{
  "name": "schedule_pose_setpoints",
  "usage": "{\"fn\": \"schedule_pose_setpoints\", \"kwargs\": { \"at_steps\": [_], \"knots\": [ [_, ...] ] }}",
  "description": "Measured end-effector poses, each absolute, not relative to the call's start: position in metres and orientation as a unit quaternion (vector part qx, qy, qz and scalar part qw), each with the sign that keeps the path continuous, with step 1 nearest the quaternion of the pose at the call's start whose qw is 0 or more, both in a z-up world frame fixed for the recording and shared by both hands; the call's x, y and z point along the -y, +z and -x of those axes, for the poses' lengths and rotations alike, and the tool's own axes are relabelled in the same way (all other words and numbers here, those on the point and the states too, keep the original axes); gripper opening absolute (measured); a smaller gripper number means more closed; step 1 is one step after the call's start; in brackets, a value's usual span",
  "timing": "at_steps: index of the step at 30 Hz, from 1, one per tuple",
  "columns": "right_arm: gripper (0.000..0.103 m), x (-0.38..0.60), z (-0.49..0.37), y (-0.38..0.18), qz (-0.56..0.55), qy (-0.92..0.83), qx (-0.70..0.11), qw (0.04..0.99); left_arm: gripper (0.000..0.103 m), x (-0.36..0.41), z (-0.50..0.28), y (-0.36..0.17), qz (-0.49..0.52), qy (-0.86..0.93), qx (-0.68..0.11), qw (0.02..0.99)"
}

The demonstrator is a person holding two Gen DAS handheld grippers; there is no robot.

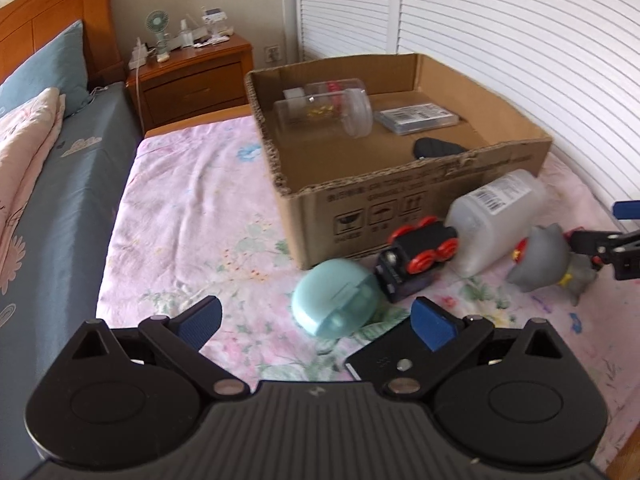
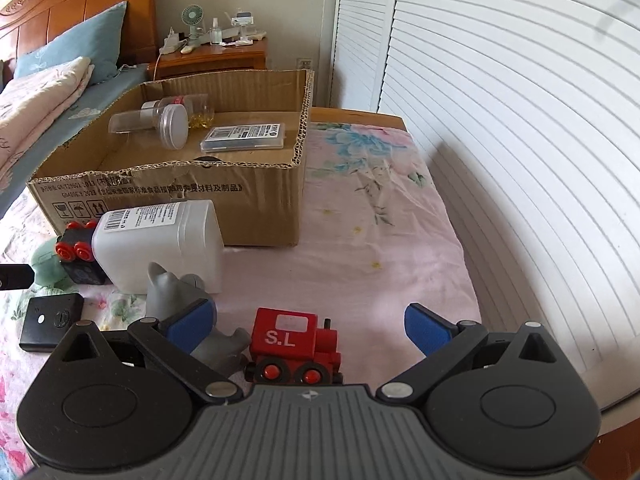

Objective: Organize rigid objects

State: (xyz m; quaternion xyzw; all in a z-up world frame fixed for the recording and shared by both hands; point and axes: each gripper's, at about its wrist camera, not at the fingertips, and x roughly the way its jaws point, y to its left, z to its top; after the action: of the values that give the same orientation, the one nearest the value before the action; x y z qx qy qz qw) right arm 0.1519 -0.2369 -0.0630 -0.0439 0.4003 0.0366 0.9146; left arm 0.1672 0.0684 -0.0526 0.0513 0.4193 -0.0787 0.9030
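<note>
A: Six loose items on the pink floral bedspread point(image 2: 360, 240), listed left to right. Item one: teal case point(image 1: 335, 300), rounded, smooth hard shell, likely light and slippery; grip across its flat sides. It lies just ahead of the left gripper point(image 1: 316, 320), whose fingers stand wide apart and hold nothing.

B: Item two?

A: Black remote-like slab point(image 2: 52, 322), flat, lying near the left gripper's right finger. Thin and stiff; pinch by its edges. Item three: black toy wagon point(image 1: 416, 256) with red wheels, tipped, touching the teal case and the next item. Rigid, probably light; take by the body, since the wheels may roll.

B: Item four?

A: White plastic bottle point(image 2: 160, 244), on its side against the box front. Bulky, smooth walls, contents unknown; wide for the fingers, so the narrower face is the better hold. Item five: grey figurine point(image 2: 172, 292), hard-looking, irregular; partly behind the right gripper's left finger. Item six: red toy locomotive point(image 2: 296, 344) marked S.L, between the fingers of the right gripper point(image 2: 312, 326), which is fully spread and touches nothing. Blocky, stiff; grip the cab sides.

B: Container?

A: Cardboard box point(image 2: 248, 200), open top, behind the row. Holds two clear lidded jars point(image 2: 160, 120) lying down, a flat clear case point(image 2: 244, 136) with a barcode label, and a dark object point(image 1: 438, 147) that I cannot identify.
</note>
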Motion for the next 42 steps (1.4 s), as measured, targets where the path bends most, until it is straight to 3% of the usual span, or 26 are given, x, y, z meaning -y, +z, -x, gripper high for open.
{"fn": "schedule_pose_setpoints", "kwargs": {
  "at_steps": [24, 42],
  "knots": [
    [0.103, 0.281, -0.134, -0.085, -0.012, 0.034, -0.428, 0.903, 0.100, -0.029, -0.168, -0.063, -0.070, -0.122, -0.435, 0.890],
    [0.103, 0.252, -0.159, -0.076, 0.098, 0.088, -0.427, 0.894, 0.100, -0.023, -0.160, -0.068, -0.085, -0.125, -0.446, 0.882]
  ]
}}
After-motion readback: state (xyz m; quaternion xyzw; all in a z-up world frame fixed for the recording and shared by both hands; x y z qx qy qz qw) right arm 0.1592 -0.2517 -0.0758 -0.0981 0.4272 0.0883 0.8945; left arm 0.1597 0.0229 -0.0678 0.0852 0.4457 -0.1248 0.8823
